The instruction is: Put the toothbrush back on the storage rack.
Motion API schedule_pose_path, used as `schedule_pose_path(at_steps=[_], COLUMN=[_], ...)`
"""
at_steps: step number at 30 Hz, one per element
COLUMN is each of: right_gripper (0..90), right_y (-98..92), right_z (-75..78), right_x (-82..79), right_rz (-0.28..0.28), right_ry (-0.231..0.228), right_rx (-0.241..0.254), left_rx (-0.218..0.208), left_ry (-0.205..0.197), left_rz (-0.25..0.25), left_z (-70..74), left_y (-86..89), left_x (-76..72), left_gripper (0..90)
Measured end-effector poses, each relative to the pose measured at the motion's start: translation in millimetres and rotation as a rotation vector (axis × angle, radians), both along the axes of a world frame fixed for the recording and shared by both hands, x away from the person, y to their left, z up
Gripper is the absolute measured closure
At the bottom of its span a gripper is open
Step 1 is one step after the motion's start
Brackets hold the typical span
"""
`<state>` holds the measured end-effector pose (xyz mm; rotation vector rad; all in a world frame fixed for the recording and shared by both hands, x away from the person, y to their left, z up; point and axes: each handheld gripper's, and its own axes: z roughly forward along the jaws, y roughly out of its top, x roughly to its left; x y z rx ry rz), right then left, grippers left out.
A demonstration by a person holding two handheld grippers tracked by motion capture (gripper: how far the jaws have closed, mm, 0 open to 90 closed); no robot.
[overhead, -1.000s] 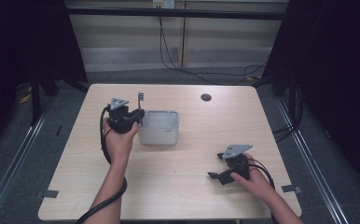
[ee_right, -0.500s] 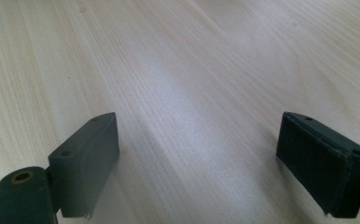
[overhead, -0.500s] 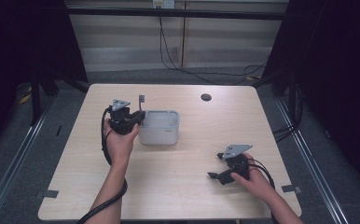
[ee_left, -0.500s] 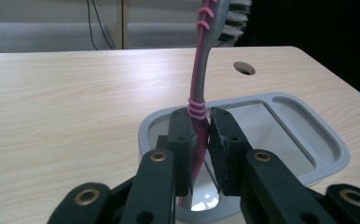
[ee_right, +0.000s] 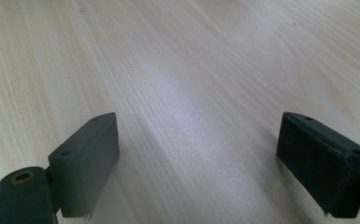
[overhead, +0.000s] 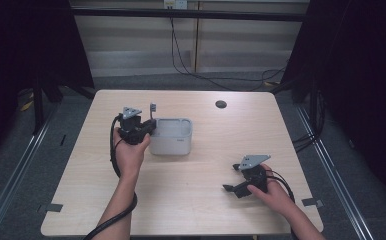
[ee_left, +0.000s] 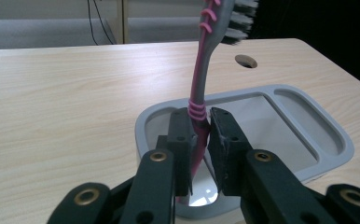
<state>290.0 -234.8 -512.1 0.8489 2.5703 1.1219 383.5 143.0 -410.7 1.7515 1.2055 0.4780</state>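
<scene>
Pink-grey toothbrush [ee_left: 200,88] upright, bristles up, handle end in grey tray [ee_left: 308,154] left compartment.

pretty bare otherwise, just the light wooden table [overhead: 191,195] with 1 round cable hole [overhead: 221,104] near its far edge

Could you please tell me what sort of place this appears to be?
Probably a lab recording station: a bare wooden table ringed by dark curtains, with cables trailing along the floor behind.
</scene>
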Motion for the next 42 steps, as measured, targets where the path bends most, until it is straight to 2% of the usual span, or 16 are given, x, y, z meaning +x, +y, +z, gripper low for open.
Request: schedule_pose_path(at_steps=[12, 23, 32, 42], right_gripper=[12.4, 12.4, 12.4, 12.4], right_y=[0.0, 0.0, 0.0, 0.0], right_z=[0.0, 0.0, 0.0, 0.0], right_x=[0.0, 0.0, 0.0, 0.0], right_rz=[0.0, 0.0, -0.001, -0.001], right_ry=[0.0, 0.0, 0.0, 0.0], right_rx=[0.0, 0.0, 0.0, 0.0], left_rx=[0.015, 0.009, 0.026, 0.027], left_ry=[-0.001, -0.008, -0.015, -0.025], left_rz=[0.0, -0.001, -0.004, -0.002], left_z=[-0.2, 1.0, 3.7, 4.6], left_y=[0.5, 2.1, 3.8, 4.2], left_x=[-0.2, -0.2, -0.3, 0.3], left_gripper=[78.9, 78.0, 76.8, 70.2])
